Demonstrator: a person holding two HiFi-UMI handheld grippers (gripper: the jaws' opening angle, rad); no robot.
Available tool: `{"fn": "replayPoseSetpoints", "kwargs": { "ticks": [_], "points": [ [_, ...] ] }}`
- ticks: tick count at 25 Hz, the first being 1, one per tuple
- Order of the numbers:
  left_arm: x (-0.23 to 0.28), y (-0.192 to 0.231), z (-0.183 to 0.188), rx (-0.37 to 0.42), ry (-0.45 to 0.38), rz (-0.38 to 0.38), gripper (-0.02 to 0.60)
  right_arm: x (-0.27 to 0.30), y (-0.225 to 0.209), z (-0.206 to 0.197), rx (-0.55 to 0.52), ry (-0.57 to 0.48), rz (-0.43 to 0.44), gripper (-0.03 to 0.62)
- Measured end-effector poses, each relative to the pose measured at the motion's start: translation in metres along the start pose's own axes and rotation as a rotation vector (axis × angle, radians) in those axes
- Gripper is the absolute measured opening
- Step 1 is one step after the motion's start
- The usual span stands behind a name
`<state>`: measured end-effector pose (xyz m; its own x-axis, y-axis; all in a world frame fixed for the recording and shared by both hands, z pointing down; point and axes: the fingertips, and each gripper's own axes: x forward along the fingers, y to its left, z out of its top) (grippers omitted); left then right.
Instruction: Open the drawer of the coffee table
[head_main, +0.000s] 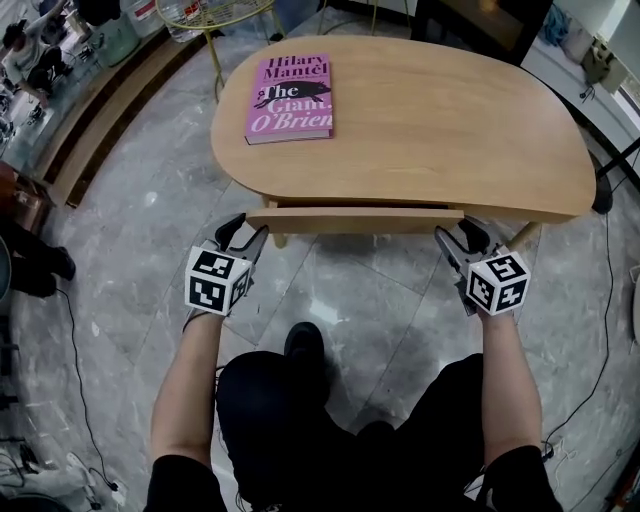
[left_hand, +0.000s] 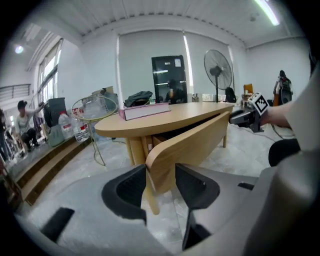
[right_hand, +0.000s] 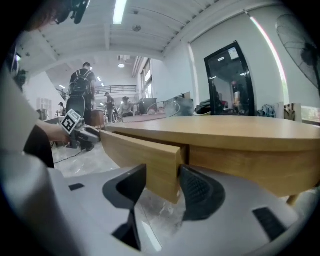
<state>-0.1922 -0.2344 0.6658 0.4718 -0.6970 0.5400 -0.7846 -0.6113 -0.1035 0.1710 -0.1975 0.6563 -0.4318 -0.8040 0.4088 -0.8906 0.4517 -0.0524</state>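
head view: pale wooden drawer front (head_main: 355, 220) stands slightly out of the oval light-wood coffee table (head_main: 450, 120) (pull begun, I judge); forearms stretched forward, left gripper (head_main: 247, 236) and right gripper (head_main: 458, 240) at its ends | left gripper view: jaws slack astride the left end | right gripper view: likewise loose, right end | next: clamp both, draw back evenly

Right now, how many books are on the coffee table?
1: a pink book lies far left on the coffee table; inside the slightly open drawer is hidden.

Open floor (head_main: 370, 285) below part-open drawer front (head_main: 355, 220), table legs (head_main: 280, 240) behind its ends, tabletop (head_main: 450, 120) free beside book (head_main: 290, 97)
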Motion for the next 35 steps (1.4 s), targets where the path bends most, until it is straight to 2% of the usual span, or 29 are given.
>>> {"fn": "replayPoseSetpoints", "kwargs": {
  "ticks": [3,11,17,21,23,28,31,33,35],
  "points": [
    [0.001,-0.001,0.004,0.062,0.007,0.002,0.193,0.008,0.000,0.002,-0.026,0.014,0.016,0.215],
    [-0.006,-0.001,0.002,0.043,-0.027,0.008,0.173,0.000,0.010,-0.001,-0.024,0.025,0.035,0.198],
    [-0.018,-0.015,-0.006,0.040,0.009,-0.016,0.166,-0.012,0.012,-0.007,-0.026,0.038,0.047,0.198],
    [-0.025,-0.017,-0.010,0.075,0.022,-0.033,0.159,-0.018,0.017,-0.011,-0.038,0.053,0.063,0.193],
    [-0.026,-0.017,-0.010,0.129,0.034,-0.037,0.155,-0.019,0.016,-0.011,-0.089,0.073,0.052,0.187],
    [-0.022,-0.021,-0.012,0.410,0.112,-0.034,0.157,-0.028,0.019,-0.002,-0.393,0.165,0.013,0.175],
    [-0.019,-0.025,-0.005,0.550,0.141,-0.043,0.181,-0.034,0.022,0.010,-0.497,0.163,0.035,0.172],
    [-0.017,-0.029,-0.003,0.603,0.151,-0.062,0.195,-0.033,0.027,0.017,-0.513,0.148,0.069,0.169],
    [-0.013,-0.035,-0.003,0.607,0.154,-0.101,0.206,-0.029,0.031,0.018,-0.557,0.176,0.095,0.172]
  ]
}}
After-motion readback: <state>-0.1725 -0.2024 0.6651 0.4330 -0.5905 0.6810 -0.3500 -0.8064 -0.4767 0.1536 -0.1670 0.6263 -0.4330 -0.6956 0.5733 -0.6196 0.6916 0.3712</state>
